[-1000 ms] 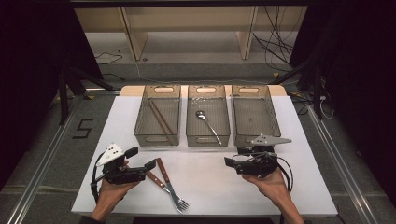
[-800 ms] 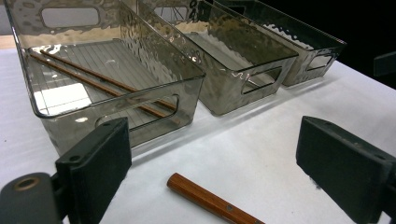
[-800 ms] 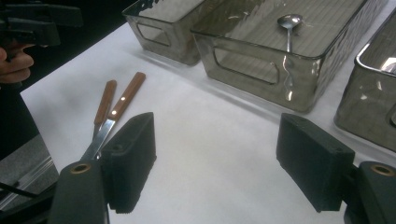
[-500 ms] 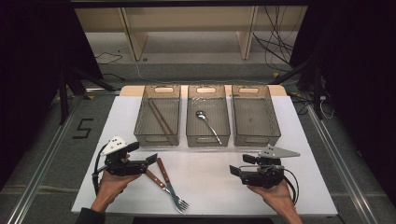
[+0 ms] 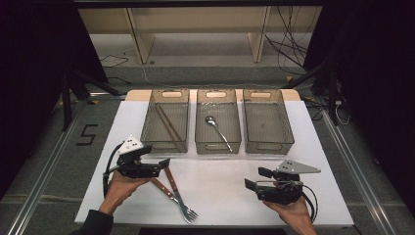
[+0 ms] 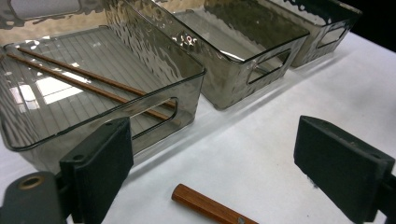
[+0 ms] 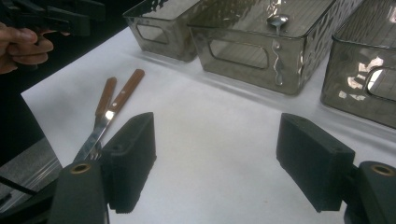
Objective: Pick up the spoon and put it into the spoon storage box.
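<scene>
White table (image 5: 220, 191) — both grippers' jaws apart, empty; left gripper (image 5: 159, 165) over fork (image 5: 177, 196).

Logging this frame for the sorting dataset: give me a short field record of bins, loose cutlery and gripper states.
left bin: two chopsticks
middle bin: one spoon
right bin: nothing visible inside
table: two wooden-handled utensils, at least one a fork, beside left gripper
left gripper: open, holding nothing
right gripper: open, holding nothing
</scene>
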Demonstrator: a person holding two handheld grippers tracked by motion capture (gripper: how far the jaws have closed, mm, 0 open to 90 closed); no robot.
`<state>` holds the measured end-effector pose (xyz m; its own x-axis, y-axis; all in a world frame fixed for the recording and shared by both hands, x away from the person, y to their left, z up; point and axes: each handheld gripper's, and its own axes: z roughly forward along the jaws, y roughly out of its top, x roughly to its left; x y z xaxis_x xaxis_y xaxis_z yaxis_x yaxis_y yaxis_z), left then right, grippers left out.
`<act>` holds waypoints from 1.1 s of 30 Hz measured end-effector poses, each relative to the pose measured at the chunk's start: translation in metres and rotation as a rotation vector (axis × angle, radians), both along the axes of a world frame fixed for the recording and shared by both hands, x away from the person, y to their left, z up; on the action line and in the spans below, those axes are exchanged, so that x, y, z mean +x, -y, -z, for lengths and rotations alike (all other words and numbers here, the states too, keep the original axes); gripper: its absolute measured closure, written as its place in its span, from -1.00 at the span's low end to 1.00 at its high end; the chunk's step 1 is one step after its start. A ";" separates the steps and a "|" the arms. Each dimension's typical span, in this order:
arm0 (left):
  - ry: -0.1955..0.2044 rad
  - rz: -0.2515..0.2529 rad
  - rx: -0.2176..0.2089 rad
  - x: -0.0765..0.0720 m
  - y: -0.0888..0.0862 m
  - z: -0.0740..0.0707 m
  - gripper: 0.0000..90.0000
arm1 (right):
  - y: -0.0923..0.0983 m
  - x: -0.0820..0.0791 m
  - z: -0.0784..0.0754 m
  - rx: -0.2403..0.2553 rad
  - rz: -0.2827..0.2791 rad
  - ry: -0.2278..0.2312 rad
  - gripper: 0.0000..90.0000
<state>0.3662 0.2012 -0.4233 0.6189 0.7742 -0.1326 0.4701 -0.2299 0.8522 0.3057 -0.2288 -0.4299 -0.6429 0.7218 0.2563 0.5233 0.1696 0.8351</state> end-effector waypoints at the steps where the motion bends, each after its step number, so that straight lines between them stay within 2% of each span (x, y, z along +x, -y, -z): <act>1: 0.000 0.003 0.004 0.001 0.001 0.000 -0.73 | 0.000 -0.001 0.000 0.002 -0.001 0.001 -0.36; 3: -0.001 0.002 0.002 0.002 0.002 0.000 -0.71 | 0.001 -0.002 0.001 0.006 0.003 0.003 -0.36; 6: -0.009 0.022 0.032 0.007 0.006 -0.001 -0.67 | 0.001 -0.004 0.003 0.001 0.003 0.002 -0.37; 20: -0.050 0.047 0.091 0.017 0.016 0.004 -0.62 | 0.004 -0.010 0.006 0.008 0.008 0.005 -0.37; 22: -0.051 0.051 0.112 0.019 0.019 0.005 -0.59 | 0.006 -0.010 0.007 0.011 0.010 0.001 -0.37; 23: -0.049 0.057 0.127 0.019 0.020 0.005 -0.57 | 0.006 -0.010 0.008 0.011 0.011 -0.001 -0.37; 29: -0.059 0.093 0.144 0.023 0.025 0.007 -0.40 | 0.008 -0.011 0.010 0.008 0.009 -0.002 -0.37; 33: -0.067 0.099 0.163 0.025 0.027 0.010 -0.27 | 0.007 -0.011 0.010 0.010 0.011 -0.003 -0.37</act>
